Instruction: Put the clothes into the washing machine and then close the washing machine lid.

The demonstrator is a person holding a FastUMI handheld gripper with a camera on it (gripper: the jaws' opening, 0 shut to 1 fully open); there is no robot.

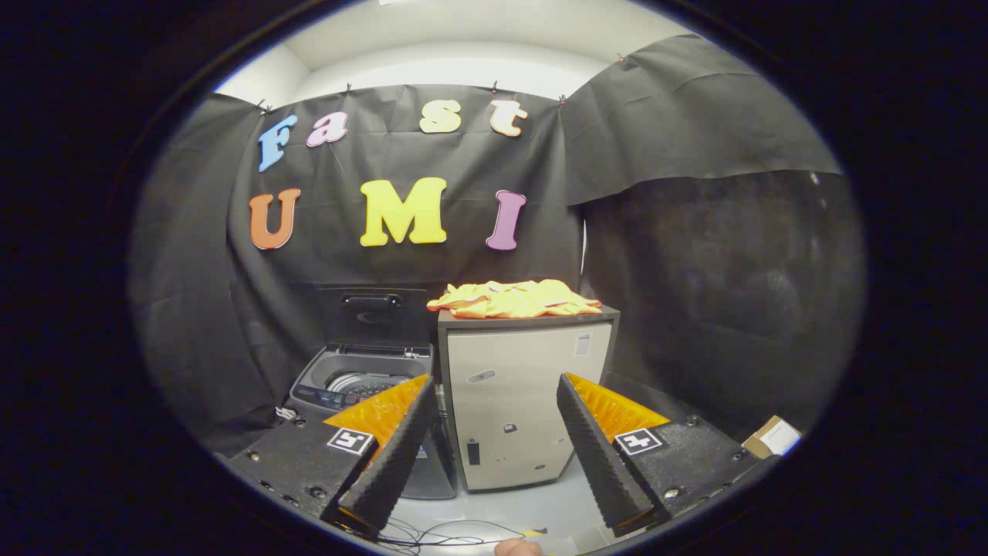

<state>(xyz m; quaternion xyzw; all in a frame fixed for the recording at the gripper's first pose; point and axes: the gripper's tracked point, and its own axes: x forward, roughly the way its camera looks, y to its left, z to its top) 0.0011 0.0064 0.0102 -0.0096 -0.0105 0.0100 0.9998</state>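
A crumpled yellow and orange garment (pixel 513 299) lies on top of a small beige cabinet (pixel 525 401), well beyond my fingers. To the cabinet's left stands a grey top-loading washing machine (pixel 359 382) with its dark lid (pixel 372 309) raised upright against the wall, and its drum shows inside. My gripper (pixel 494 386) is open, held back from both, with nothing between its fingers. The left finger (pixel 397 448) partly covers the washer's front and the right finger (pixel 598 448) overlaps the cabinet's lower right side.
Black cloth walls close the booth behind and on both sides. A cardboard box (pixel 772 436) sits on the floor at the right. Thin cables (pixel 448 533) lie on the pale floor below my fingers, and a fingertip of a hand (pixel 517 547) shows at the bottom.
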